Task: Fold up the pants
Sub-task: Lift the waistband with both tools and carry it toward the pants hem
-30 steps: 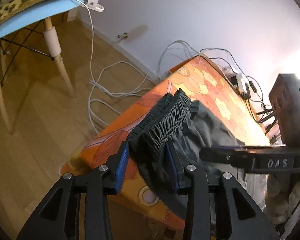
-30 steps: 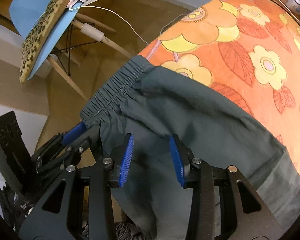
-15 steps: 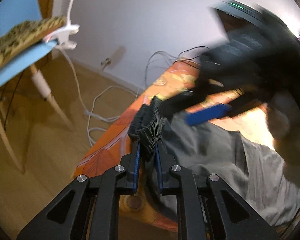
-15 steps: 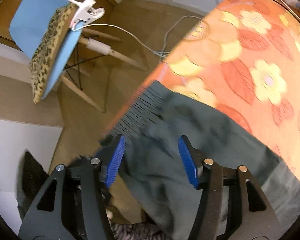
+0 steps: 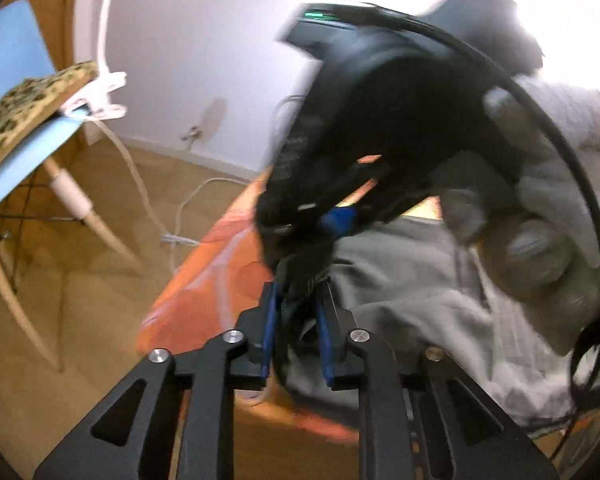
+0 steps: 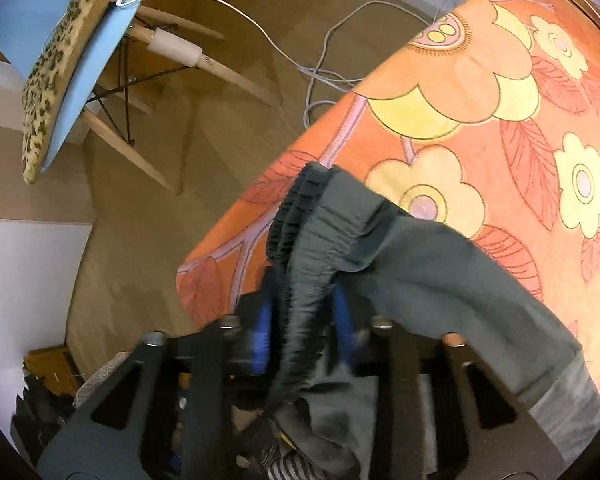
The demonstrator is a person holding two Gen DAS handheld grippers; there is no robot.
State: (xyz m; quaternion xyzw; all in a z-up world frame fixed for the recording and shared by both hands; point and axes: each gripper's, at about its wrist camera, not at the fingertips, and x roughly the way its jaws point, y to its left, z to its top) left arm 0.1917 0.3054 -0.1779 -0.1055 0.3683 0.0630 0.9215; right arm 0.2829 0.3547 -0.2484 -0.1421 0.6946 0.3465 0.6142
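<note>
We are gathering the pants [image 6: 440,280] by the waistband [image 6: 296,216]: our right gripper [image 6: 302,326] is closing on it, our left gripper [image 5: 296,336], just beside, is easing open around it. Next, probably lift and fold across the table [image 6: 480,128].

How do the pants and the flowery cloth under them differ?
The pants are plain dark grey; the flowery cloth is orange with yellow flowers and red leaves. The pants are bunched and creased, their gathered waistband lifted; the cloth lies smooth and flat. The pants sit between the fingers of both grippers; the cloth is not held. Both reach the same table corner.
</note>
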